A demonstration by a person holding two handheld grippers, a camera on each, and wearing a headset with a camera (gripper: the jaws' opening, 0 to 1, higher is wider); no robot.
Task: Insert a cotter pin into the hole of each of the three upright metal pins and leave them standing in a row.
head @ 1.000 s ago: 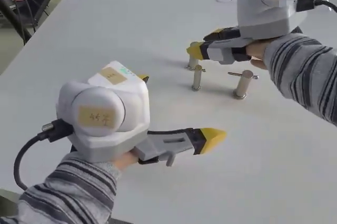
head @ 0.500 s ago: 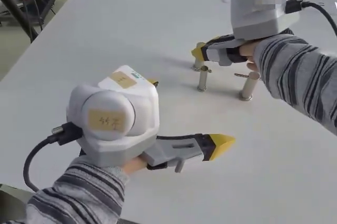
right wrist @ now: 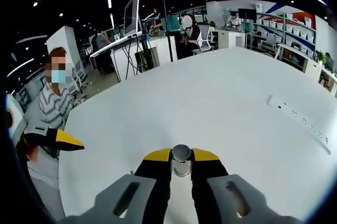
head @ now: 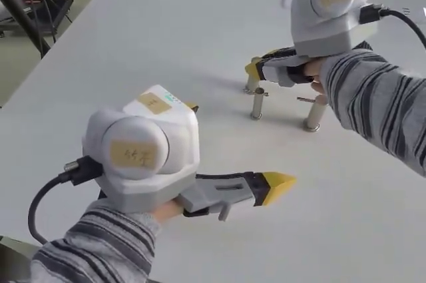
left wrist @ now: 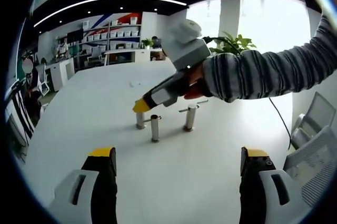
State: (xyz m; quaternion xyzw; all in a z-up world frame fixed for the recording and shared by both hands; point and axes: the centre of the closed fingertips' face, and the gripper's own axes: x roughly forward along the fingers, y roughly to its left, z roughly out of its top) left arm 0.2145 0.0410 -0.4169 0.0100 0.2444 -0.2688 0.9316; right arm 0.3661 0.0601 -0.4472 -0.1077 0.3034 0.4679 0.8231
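Observation:
Three upright metal pins stand in a row on the white table [head: 166, 43]. The middle pin [head: 257, 103] and the right pin [head: 313, 114] each carry a thin cotter pin [head: 306, 100] through the top. My right gripper [head: 253, 68] is shut on the top of the left pin [head: 251, 86]; in the right gripper view that pin's round head [right wrist: 181, 156] sits pinched between the yellow fingertips [right wrist: 158, 155]. My left gripper [head: 276, 183] hovers low in front, open and holding nothing. In the left gripper view all the pins [left wrist: 155, 127] stand well ahead of it.
A white power strip [right wrist: 300, 116] lies on the table far behind the pins. The table's left edge [head: 60, 36] drops to the floor. Desks, monitors and people fill the room beyond the table [right wrist: 131, 39].
The head camera has shifted a little. My right gripper stays at the left pin's top. My left gripper has kept roughly the same place, open.

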